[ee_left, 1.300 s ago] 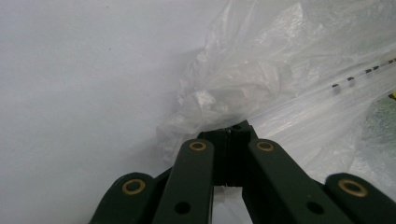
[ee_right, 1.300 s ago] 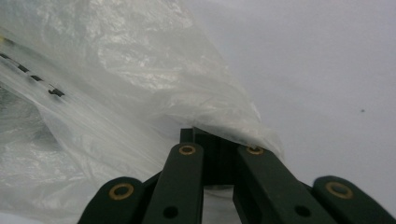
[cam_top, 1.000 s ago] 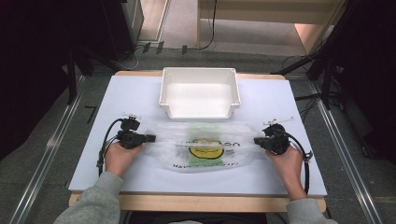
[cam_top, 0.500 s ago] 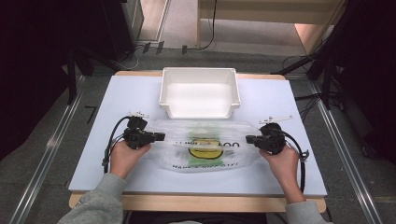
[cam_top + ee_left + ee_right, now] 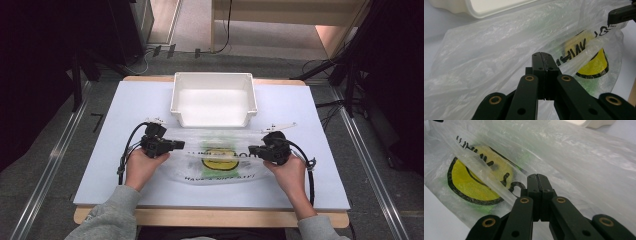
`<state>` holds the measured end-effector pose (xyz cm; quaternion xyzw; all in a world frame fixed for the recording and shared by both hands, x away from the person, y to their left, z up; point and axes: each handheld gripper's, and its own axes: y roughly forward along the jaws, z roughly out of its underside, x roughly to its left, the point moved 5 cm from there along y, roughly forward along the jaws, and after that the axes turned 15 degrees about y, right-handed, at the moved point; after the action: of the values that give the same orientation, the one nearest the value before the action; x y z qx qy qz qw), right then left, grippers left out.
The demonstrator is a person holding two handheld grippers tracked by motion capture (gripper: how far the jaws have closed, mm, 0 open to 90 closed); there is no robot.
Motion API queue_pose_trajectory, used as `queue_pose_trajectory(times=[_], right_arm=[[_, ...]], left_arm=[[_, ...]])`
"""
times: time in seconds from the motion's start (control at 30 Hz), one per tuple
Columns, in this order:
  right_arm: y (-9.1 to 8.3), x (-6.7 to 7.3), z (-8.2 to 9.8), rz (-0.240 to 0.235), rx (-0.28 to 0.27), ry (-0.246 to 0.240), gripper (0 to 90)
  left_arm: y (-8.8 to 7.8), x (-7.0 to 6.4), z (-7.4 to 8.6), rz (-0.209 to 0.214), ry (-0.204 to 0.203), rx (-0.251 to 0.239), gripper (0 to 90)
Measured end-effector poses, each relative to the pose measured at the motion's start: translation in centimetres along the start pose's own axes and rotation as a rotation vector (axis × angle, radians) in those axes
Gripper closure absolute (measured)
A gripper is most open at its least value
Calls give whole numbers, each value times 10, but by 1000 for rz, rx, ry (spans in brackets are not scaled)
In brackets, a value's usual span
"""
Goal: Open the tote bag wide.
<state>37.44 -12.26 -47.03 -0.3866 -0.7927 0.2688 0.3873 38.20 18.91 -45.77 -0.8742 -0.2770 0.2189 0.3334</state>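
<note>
You're in a lab / recording setup, not a home. Your counter (image 5: 300, 115) is a white board on a wood base, standing on grey floor, w/ metal rails (image 5: 50, 170) running along the floor outboard of your left gripper (image 5: 172, 145) and of your right gripper (image 5: 256, 150). Beyond the grippers: loose cables (image 5: 150, 52) on the floor, black stand legs (image 5: 345, 70) and dark curtain-like surrounds either side, pale wood furniture (image 5: 280, 10) at the far end.

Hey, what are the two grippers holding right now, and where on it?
Both jaws look shut over the clear plastic bag: left gripper at one end, right gripper at the other. An actual pinch cannot be told.
</note>
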Motion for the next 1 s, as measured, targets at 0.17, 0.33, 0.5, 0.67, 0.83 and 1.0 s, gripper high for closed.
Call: queue_pose_trajectory(times=[0.17, 0.33, 0.5, 0.67, 0.83, 1.0], right_arm=[[13, 0, -1, 14, 27, 0, 900], [22, 3, 2, 18, 55, -12, 900], [34, 3, 4, 30, 77, -20, 900], [34, 4, -5, 25, 51, -25, 900], [31, 6, -19, 23, 27, -27, 900], [32, 11, -29, 12, 18, -30, 900]], left_arm=[[6, -2, -2, 2, 7, 6, 900], [10, -2, -3, -3, 14, 1, 900], [16, -1, -5, -17, 19, 2, 900], [21, -1, -6, -12, 22, 2, 900], [26, -4, -6, -10, 37, 16, 900], [28, -7, -7, -11, 46, 17, 900]])
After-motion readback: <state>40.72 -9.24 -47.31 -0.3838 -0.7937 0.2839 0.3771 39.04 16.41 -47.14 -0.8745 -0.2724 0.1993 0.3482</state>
